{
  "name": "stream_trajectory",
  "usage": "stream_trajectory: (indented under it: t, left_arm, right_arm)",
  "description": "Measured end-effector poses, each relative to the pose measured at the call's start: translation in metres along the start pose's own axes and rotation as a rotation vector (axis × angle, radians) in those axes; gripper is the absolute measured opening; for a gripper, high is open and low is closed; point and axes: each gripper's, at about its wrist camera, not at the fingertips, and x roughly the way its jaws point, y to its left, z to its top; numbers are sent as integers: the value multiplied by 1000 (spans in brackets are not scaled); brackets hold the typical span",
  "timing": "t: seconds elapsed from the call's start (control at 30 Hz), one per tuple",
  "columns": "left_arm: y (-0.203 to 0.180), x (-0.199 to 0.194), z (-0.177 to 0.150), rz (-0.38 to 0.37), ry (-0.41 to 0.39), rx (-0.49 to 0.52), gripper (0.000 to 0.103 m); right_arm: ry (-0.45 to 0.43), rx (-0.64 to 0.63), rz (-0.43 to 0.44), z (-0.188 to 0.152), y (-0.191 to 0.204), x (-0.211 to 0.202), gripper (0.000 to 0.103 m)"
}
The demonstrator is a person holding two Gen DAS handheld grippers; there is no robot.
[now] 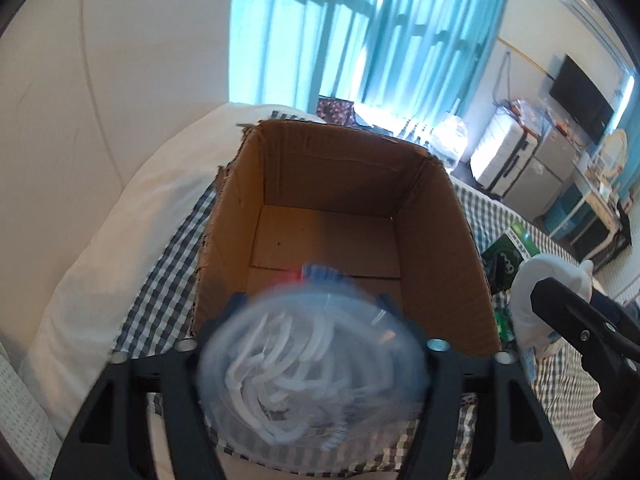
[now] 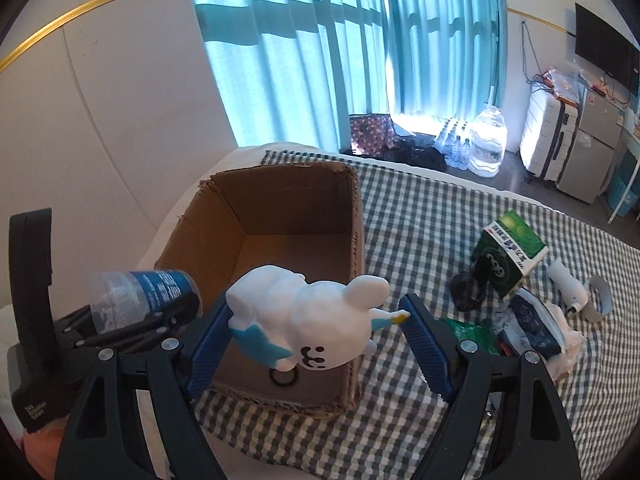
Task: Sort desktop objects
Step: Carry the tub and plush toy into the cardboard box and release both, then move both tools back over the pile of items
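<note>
Barely begun: the left hand-held gripper (image 1: 310,300) stands open around one blurred clear plastic jar (image 1: 312,372), and the right hand-held gripper (image 2: 316,312) clamps one white-and-blue cartoon figure (image 2: 320,328). Just ahead, one brown cardboard box (image 2: 200,240) holds only a black ring (image 2: 284,378). Far right, one green carton (image 2: 508,252) and some loose packets wait.

The scene was a lived-in bedroom at home, where a bed (image 2: 460,216) spread with a checked cover stood before teal curtains (image 2: 320,52). A wall-mounted television (image 2: 606,54), a white suitcase (image 2: 546,140) and bottled water (image 2: 488,142) lined the far wall.
</note>
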Motion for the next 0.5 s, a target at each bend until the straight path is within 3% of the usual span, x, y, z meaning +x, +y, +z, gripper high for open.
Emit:
stream_trajectory:
  t: [0.1, 0.27, 0.5]
  left_arm:
    - [1, -4, 4, 16, -11, -13, 98]
    - [-5, -4, 4, 34, 3, 16, 99]
    - [-39, -21, -12, 0, -15, 93, 100]
  right_arm:
    - [1, 23, 41, 10, 1, 5, 83]
    - [-51, 37, 6, 16, -4, -9, 85]
    - [-67, 149, -43, 3, -50, -40, 85]
